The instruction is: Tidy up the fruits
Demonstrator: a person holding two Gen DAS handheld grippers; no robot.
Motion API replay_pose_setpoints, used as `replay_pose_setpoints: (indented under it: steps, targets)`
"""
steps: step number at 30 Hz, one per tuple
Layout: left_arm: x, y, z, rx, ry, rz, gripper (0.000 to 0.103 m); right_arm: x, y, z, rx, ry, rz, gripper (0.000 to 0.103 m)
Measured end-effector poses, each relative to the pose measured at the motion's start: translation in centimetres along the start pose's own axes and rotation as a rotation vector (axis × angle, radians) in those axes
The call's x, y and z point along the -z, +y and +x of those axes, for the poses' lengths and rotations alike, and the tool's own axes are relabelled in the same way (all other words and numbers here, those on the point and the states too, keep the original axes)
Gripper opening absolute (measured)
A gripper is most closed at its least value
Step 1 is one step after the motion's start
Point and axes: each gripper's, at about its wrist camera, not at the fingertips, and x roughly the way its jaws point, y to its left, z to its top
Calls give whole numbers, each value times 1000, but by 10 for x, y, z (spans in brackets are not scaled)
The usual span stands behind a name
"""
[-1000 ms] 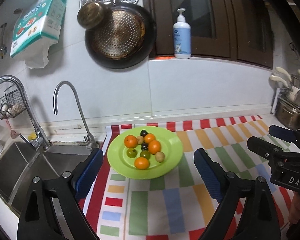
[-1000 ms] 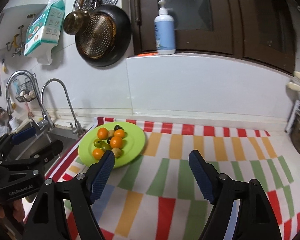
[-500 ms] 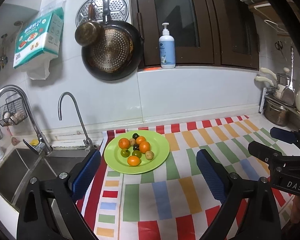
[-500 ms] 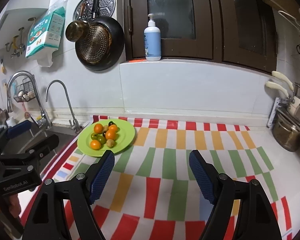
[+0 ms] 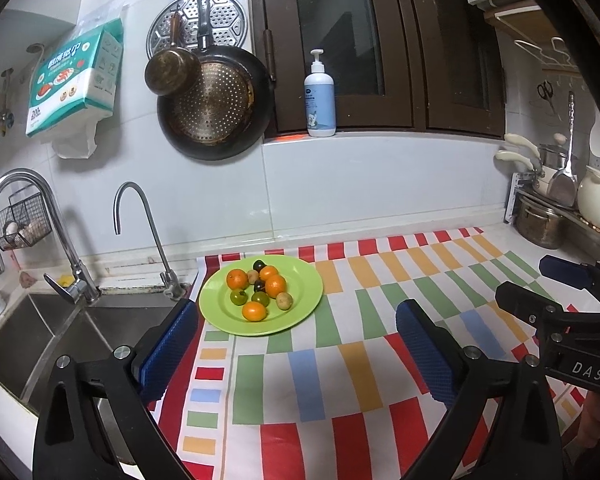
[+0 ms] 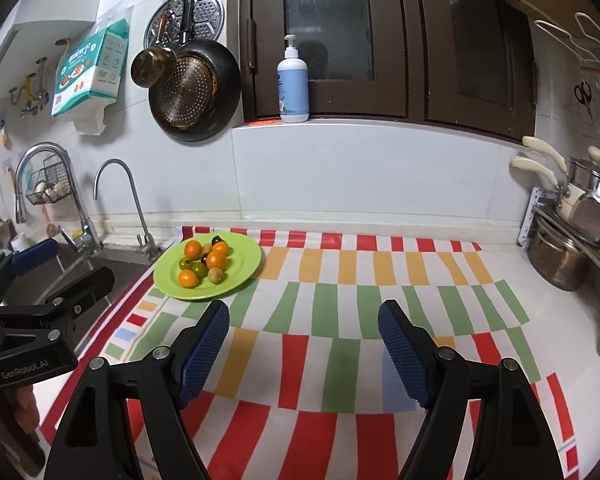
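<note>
Both the left gripper (image 5: 296, 344) and right gripper (image 6: 304, 344) hang spread and empty above the striped cloth (image 5: 380, 320), the small fruits (image 5: 260, 288) all gathered on the green plate (image 5: 304, 292) far left by the sink (image 5: 40, 328), so the sorting looks either finished or unstarted.

My two grippers are black frames with silver screws and blue textured pads (image 5: 424, 352), one stamped "DAS", the other "GenRobot.AI".
</note>
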Motion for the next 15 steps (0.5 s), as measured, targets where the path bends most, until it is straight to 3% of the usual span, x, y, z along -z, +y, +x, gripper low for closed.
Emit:
replay_pose_setpoints:
  steps: [15]
  targets:
    - [-2,-13,-6,3,7,8,103,3,-14,-9,11,-5,13,77]
